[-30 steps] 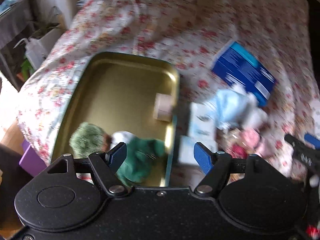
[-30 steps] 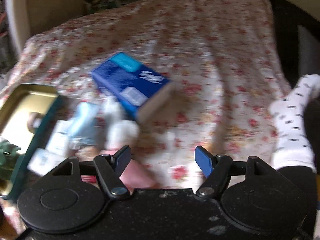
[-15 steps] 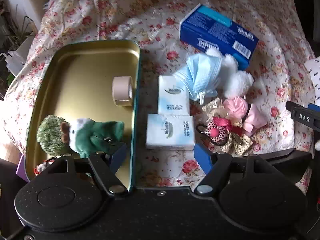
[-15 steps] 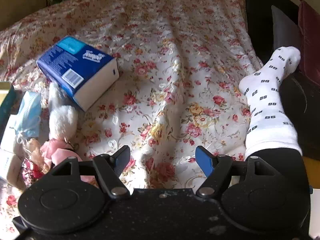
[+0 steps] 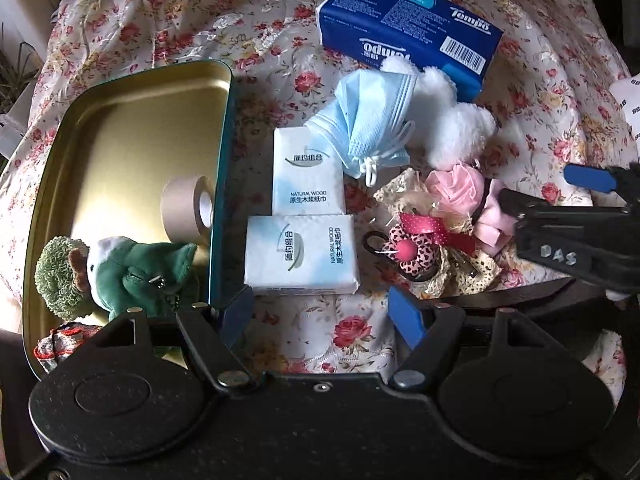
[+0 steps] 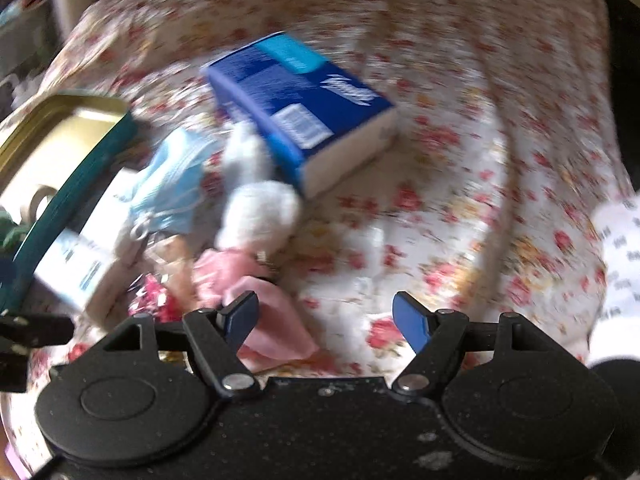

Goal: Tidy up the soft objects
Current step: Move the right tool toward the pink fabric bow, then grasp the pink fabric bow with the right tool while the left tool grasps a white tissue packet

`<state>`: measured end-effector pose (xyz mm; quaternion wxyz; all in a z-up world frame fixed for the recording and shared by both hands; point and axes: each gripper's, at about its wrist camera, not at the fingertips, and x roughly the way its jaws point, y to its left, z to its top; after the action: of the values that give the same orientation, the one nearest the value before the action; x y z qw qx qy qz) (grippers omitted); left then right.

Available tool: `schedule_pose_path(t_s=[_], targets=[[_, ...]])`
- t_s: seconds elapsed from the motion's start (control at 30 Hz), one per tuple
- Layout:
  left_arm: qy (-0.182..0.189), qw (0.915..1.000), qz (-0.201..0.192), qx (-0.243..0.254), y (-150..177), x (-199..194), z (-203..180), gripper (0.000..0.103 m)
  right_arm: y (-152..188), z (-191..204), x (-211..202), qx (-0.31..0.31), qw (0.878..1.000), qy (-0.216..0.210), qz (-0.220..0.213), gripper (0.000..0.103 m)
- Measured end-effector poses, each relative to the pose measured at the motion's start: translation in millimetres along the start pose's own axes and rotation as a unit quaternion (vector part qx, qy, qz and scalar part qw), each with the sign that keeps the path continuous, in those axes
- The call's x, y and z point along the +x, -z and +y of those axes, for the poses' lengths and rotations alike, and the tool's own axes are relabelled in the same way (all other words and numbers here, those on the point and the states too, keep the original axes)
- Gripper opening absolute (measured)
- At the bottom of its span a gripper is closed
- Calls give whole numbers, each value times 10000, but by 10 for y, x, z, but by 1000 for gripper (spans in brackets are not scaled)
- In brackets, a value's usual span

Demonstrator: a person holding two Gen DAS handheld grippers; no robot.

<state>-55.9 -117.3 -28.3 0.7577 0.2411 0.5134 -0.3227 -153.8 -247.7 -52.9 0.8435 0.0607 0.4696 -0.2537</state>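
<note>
A gold tin tray [image 5: 132, 128] with a teal rim lies on the left of the floral bedspread and holds a green plush toy [image 5: 132, 268] and a tape roll [image 5: 188, 208]. Beside it lie two white tissue packs [image 5: 300, 256], a blue face mask [image 5: 368, 120], a white fluffy toy [image 5: 456, 132], pink and leopard-print hair pieces [image 5: 440, 216] and a blue tissue box [image 5: 408, 28]. My left gripper [image 5: 320, 314] hangs open just short of the nearer pack, holding nothing. My right gripper [image 6: 325, 316] is open over the spread, its left finger next to a pink cloth [image 6: 272, 320].
The floral bedspread [image 6: 460, 120] is rumpled but bare to the right of the pile. A white patterned sock [image 6: 616, 264] lies at the far right. In the left wrist view the right gripper [image 5: 538, 188] reaches in from the right beside the pink pieces. Plants and furniture stand past the left bed edge.
The left gripper has swung from over the tray to right and lower, close to the tissue packs. The right wrist view has swung left toward the pile and is now blurred.
</note>
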Motion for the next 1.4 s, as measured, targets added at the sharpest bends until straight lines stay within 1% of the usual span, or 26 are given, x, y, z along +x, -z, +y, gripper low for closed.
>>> schedule_pose_path(t_s=[0.1,0.23,0.27,0.33,0.37,0.4,0.43,0.47,0.57,0.63,0.7,0.83,0.93,1.03,1.1,1.17,1.2,1.23,1.27,1.3,1.37,1.4], targets=[[-6,10000,81,-8,7,41,5,70,-56,148,68,-357,9993,-12,58,73],[-21,9999,125,-25,11,66,16,70,-110,250,120,-672,9976,-6,160,73],[-30,9999,129,-31,11,70,17,70,-123,266,130,-731,9972,-4,183,71],[-50,9999,128,-43,11,75,20,70,-146,282,156,-840,9962,-49,235,63],[-60,9999,130,-45,9,81,21,70,-156,291,168,-874,9957,-130,271,49],[-69,9999,134,-49,9,87,23,70,-163,289,175,-869,9954,-236,319,33],[-90,9998,143,-57,10,99,25,70,-178,276,182,-814,9952,-380,375,24],[-110,9998,154,-66,8,110,32,70,-183,260,178,-748,9951,-493,415,13],[-132,9996,211,-118,3,156,53,70,-197,197,167,-560,9959,-580,401,12],[-125,9995,241,-168,-2,178,71,70,-200,122,155,-361,9966,-621,402,9],[-151,9994,245,-199,-10,197,88,70,-194,41,137,-195,9975,-559,373,4],[-220,9993,225,-225,-30,241,101,70,-200,-118,133,27,9993,-192,323,3],[-257,9991,233,-239,-48,294,96,70,-180,-222,142,222,9988,-242,371,3],[-242,9991,205,-273,-79,343,83,71,-164,-271,106,275,9986,-322,318,4],[-226,9992,171,-297,-105,363,60,71,-167,-267,78,291,9981,-467,285,9],[-178,9993,141,-307,-135,372,22,73,-170,-253,45,284,9976,-588,229,13],[-169,9993,116,-299,-147,371,3,78,-170,-238,30,267,9974,-643,197,21],[-151,9995,91,-274,-161,375,-19,79,-171,-226,14,238,9973,-672,169,26],[-149,9996,77,-247,-180,389,-41,79,-169,-204,-3,213,9974,-681,135,36],[-165,9995,77,-241,-197,407,-54,79,-168,-190,-18,185,9974,-688,106,41],[-213,9993,143,-283,-221,454,-57,79,-168,-161,-18,155,9972,-730,99,42],[-231,9990,180,-330,-234,485,-51,79,-172,-152,-17,161,9969,-762,119,45]])
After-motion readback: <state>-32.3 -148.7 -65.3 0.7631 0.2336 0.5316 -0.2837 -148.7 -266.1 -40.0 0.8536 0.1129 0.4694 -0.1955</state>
